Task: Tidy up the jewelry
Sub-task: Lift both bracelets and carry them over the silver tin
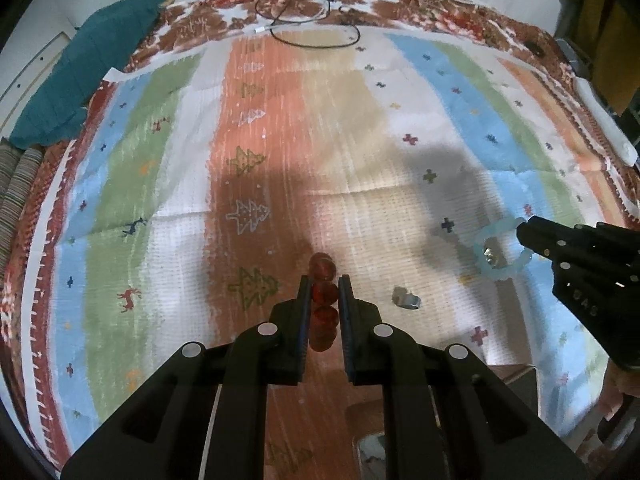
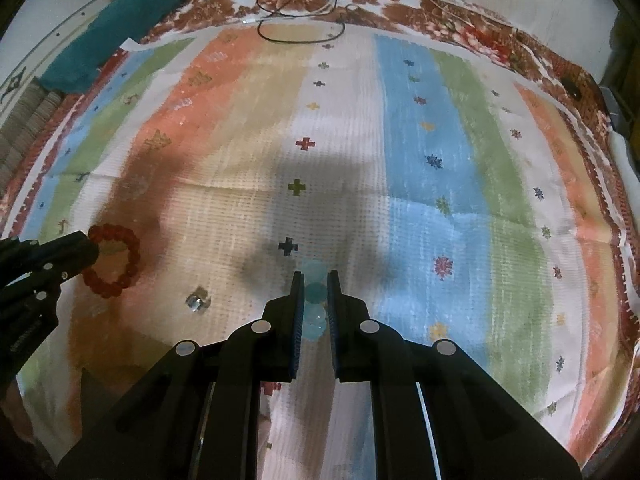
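Your left gripper [image 1: 324, 286] is squeezed tight on a red bead bracelet [image 1: 323, 300]. You can see the red beads stacked between its two black fingers. From the right wrist camera, that same bracelet [image 2: 114, 260] shows as a full ring hanging from the tip of your left gripper [image 2: 90, 250], above the striped cloth [image 2: 420, 200].

Your right gripper [image 2: 315, 284] is squeezed tight on a pale blue bead bracelet [image 2: 314, 304]. Its blue beads sit between the two fingers. From the left wrist camera, the blue bracelet [image 1: 500, 248] hangs as a ring at the tip of your right gripper [image 1: 524, 232].

One small shiny silver piece [image 1: 406, 298] lies on the cloth between your two grippers. It is not touching either bracelet. You cannot tell what kind of jewelry it is.

At the far edge of the cloth lies a thin black cable [image 1: 312, 20] in loops. Just off the far left corner sits a teal fabric bundle [image 1: 84, 68].
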